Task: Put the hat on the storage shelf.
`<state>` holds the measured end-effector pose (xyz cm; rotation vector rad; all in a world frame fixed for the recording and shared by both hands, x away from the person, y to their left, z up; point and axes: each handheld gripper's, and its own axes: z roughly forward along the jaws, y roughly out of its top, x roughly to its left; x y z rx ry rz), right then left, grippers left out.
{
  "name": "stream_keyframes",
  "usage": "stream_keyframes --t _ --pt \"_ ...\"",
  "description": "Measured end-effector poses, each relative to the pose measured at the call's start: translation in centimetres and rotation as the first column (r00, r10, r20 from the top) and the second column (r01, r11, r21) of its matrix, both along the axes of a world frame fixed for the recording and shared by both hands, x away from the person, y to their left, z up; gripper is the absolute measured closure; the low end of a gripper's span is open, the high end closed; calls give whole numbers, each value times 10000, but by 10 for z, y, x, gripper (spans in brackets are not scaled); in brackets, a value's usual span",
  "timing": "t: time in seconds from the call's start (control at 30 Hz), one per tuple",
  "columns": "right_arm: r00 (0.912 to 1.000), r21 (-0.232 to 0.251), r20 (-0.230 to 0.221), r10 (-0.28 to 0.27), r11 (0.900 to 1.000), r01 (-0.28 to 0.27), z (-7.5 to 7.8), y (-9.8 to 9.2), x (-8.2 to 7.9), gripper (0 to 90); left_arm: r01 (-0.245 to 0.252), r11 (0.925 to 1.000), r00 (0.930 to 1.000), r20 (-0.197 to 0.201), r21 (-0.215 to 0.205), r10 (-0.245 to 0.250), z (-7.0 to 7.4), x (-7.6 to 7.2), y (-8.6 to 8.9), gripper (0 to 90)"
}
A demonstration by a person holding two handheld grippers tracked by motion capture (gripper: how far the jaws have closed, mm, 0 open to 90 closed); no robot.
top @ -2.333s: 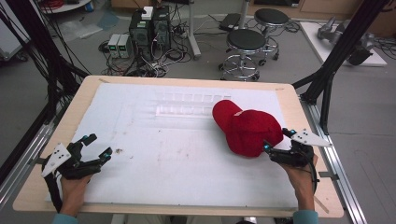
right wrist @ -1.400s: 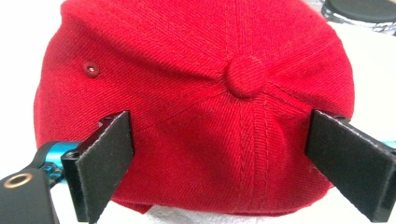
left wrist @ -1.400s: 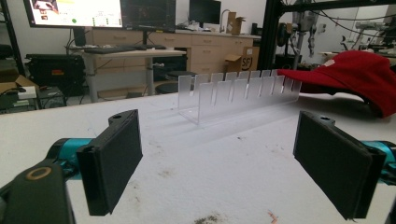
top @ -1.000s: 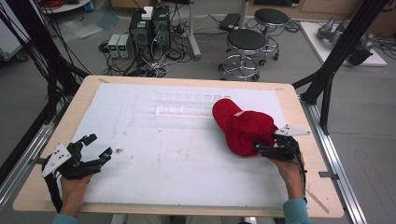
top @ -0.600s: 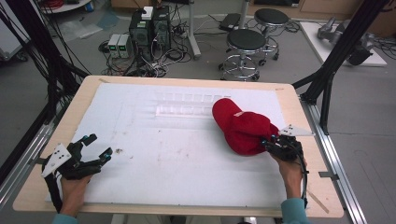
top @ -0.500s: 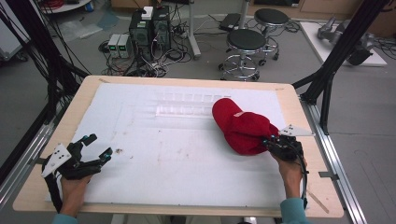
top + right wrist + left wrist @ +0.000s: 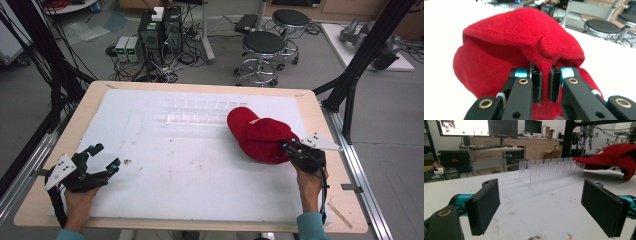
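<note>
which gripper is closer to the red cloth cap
Right. The right gripper is at the red cloth cap, its jaws pinched on a fold of the fabric. The left gripper sits open at the near left corner of the white table, far from the cap.

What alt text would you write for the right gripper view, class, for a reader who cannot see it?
The right gripper has its two black jaws shut on a fold of the red cap, just below the cap's top button. The cap rests on a white table; stools stand behind.

red cap (image 7: 506,47) fabric fold hidden between fingers (image 7: 537,85), lower edge cut off
</note>
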<state>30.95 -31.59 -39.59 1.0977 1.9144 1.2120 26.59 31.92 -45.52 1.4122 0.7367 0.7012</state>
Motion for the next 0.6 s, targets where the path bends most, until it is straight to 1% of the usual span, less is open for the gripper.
stream_keyframes --t 0.13,0.17,0.2,0.23,0.3,0.4,0.47,0.57,0.6 --pt "9993 64 356 108 9999 -110 11 4 -1 849 7 10000 10000 13 -5 -7 0 0 0 156" --pt "9988 107 477 142 9998 -147 15 6 -2 849 0 10000 10000 -8 -36 0 0 0 0 156" --pt "9973 65 702 207 9998 -212 20 8 -2 848 -17 10000 10000 -35 -92 17 0 0 1 156" --pt "9962 148 833 259 9995 -272 23 9 -2 847 -34 9998 10000 -70 -183 33 0 1 1 156" --pt "9923 291 1190 349 9988 -386 32 12 -3 847 -70 9998 9999 -120 -190 68 0 1 2 156" --pt "9836 451 1741 462 9975 -548 47 15 -5 849 -90 9996 9999 -139 -255 86 0 1 2 156" --pt "9783 667 1974 629 9948 -774 57 17 -6 849 -94 9996 9998 -164 -277 89 1 2 2 156" --pt "9715 475 2244 771 9948 -899 70 21 -8 850 -184 9997 9997 -160 -141 181 2 3 4 154" --pt "9718 496 2227 780 9946 -912 72 22 -9 849 -184 9998 9997 -185 -117 182 2 3 5 154"
